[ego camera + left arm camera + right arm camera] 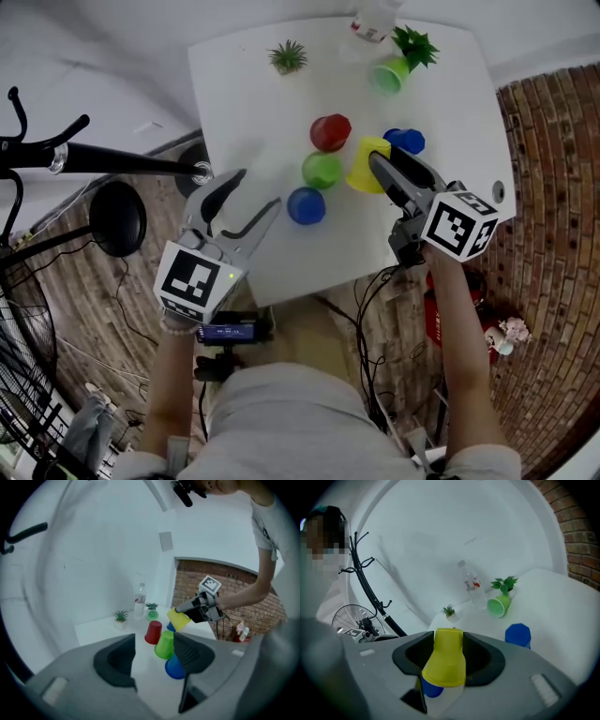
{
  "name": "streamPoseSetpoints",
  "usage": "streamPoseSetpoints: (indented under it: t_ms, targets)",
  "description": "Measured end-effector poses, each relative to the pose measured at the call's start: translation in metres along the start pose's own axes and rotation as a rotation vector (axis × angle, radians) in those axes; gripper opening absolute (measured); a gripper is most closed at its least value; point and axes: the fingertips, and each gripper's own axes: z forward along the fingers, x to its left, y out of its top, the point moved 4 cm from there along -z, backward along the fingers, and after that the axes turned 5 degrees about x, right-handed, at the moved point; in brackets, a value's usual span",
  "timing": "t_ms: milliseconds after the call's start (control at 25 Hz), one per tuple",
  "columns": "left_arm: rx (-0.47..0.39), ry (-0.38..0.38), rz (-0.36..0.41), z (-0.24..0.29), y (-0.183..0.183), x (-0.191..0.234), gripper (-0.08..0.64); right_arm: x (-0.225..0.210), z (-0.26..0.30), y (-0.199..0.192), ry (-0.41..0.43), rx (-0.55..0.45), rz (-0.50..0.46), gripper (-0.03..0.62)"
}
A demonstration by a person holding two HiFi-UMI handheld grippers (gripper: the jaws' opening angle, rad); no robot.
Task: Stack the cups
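**A:** Where's the yellow plastic cup (445, 660)?

**B:** It's clamped between the right gripper's (386, 161) jaws, lifted above the white table (244, 84) near the upturned green plastic cup (322, 170). The left gripper (154, 653) hangs with its jaws apart and empty.

**A:** How does it point?

**B:** Its long axis runs roughly along the jaws, tilted. The base points away, the mouth back and downward.

**A:** Risks?

**B:** The tapered wall could slip. Lowered tilted, its rim may catch and topple a neighbour.
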Motion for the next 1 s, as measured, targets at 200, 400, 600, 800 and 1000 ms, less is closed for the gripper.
streamPoseSetpoints:
  t_ms: [200, 400, 600, 800, 1000]
  targets:
    - [-0.01, 0.006, 0.025, 0.004, 0.007, 0.003, 0.247, 0.021, 0.002, 0.024, 0.017, -0.182, -0.132, 0.195]
    - [0.002, 0.014, 0.017, 0.006, 0.001, 0.003, 0.247, 0.033, 0.017, 0.029, 0.047, -0.286, -0.238, 0.196]
    - [0.036, 0.024, -0.038, 0.006, -0.005, 0.003, 0.245, 0.039, 0.03, 0.026, 0.039, -0.323, -0.362, 0.195]
    - [0.031, 0.027, -0.004, 0.007, -0.008, 0.005, 0.245, 0.039, 0.039, 0.024, 0.051, -0.349, -0.393, 0.195]
    - [0.04, 0.032, -0.019, 0.007, -0.011, 0.006, 0.244, 0.039, 0.041, 0.022, 0.055, -0.36, -0.418, 0.196]
